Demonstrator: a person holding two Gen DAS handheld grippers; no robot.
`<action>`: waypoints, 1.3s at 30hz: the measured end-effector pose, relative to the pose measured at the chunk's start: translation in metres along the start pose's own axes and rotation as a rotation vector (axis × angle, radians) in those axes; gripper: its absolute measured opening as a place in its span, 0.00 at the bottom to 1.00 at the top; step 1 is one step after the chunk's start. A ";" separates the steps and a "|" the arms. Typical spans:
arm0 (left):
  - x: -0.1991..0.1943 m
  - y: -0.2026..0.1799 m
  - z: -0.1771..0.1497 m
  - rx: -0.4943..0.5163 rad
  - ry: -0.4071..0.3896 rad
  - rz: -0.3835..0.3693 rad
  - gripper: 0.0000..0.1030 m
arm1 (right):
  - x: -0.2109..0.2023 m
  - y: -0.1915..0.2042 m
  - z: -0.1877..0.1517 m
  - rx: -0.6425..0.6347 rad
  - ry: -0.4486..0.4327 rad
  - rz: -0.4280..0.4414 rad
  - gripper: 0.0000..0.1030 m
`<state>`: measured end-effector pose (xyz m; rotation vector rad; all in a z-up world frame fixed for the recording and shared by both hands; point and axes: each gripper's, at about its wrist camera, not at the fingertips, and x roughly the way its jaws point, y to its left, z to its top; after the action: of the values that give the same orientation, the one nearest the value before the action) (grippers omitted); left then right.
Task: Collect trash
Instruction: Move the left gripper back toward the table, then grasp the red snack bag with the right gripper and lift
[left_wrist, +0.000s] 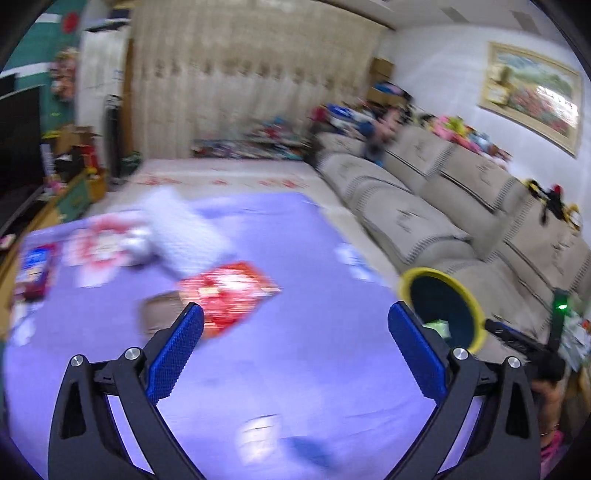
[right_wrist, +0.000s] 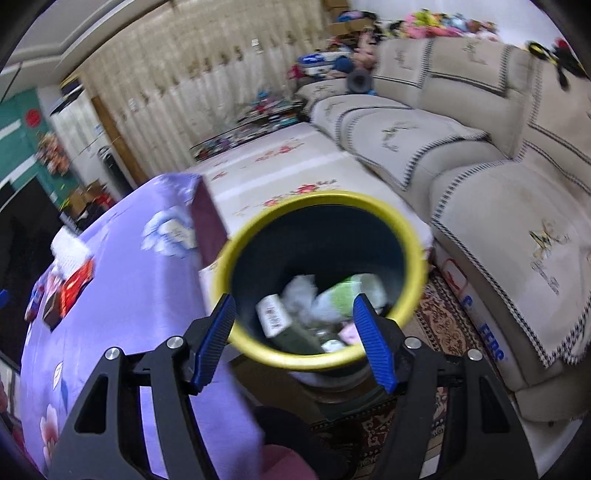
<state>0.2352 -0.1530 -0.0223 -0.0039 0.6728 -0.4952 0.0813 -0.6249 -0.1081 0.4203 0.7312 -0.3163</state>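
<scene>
We see the left black two-finger gripper (left_wrist: 295, 321): ribbed blue rubber pads (left_wrist: 175, 354) on black struts pinned by round silver screws (left_wrist: 78, 360). The right black two-finger gripper (right_wrist: 293, 315) has matching blue pads (right_wrist: 375, 343) and screws (right_wrist: 411, 343).

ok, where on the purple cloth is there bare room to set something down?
Bare cloth lies nearest the left gripper, below the red packet, and in a strip along the sofa-side edge toward the yellow-rimmed bin. Crowded: the far left corner, where the white cloth, red-white wrappers and a blue packet cluster. The bin already holds trash.
</scene>
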 end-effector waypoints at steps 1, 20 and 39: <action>-0.007 0.016 -0.004 -0.010 -0.015 0.031 0.95 | 0.002 0.014 0.001 -0.028 0.006 0.013 0.61; -0.017 0.161 -0.050 -0.183 -0.106 0.214 0.95 | 0.065 0.283 0.016 -0.494 0.143 0.355 0.63; -0.013 0.151 -0.054 -0.193 -0.074 0.200 0.95 | 0.170 0.373 0.005 -0.694 0.294 0.329 0.84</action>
<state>0.2599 -0.0052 -0.0814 -0.1348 0.6388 -0.2358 0.3596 -0.3244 -0.1274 -0.0816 0.9874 0.3183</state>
